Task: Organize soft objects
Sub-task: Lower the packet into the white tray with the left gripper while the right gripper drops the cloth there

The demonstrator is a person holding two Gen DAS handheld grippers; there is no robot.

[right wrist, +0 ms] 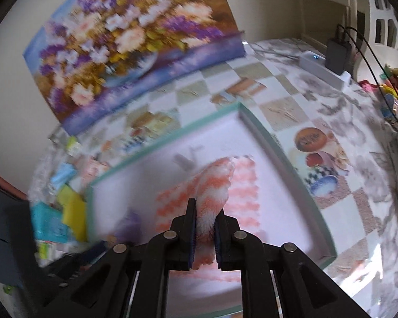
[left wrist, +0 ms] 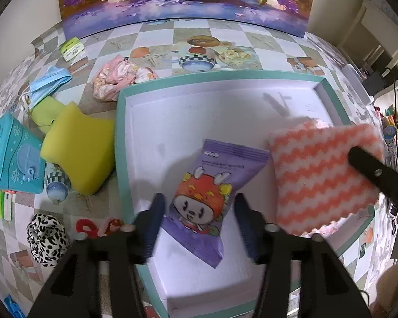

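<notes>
A white tray with a teal rim (left wrist: 120, 122) lies on the patterned table; it also shows in the right wrist view (right wrist: 268, 135). A purple cartoon tissue pack (left wrist: 212, 185) lies inside it. My left gripper (left wrist: 199, 206) is open, with its fingers either side of the pack's near end. My right gripper (right wrist: 205, 217) is shut on an orange-and-white zigzag cloth (right wrist: 215, 185) and holds it above the tray's right part. The cloth (left wrist: 323, 175) and a right finger (left wrist: 371, 169) also show in the left wrist view.
Left of the tray lie a yellow sponge (left wrist: 79, 145), a teal wipes pack (left wrist: 10, 156), a blue face mask (left wrist: 47, 84), a pink crumpled cloth (left wrist: 119, 76), a leopard scrunchie (left wrist: 46, 235) and a red hair tie (left wrist: 87, 228). A flower painting (left wrist: 185, 0) stands behind.
</notes>
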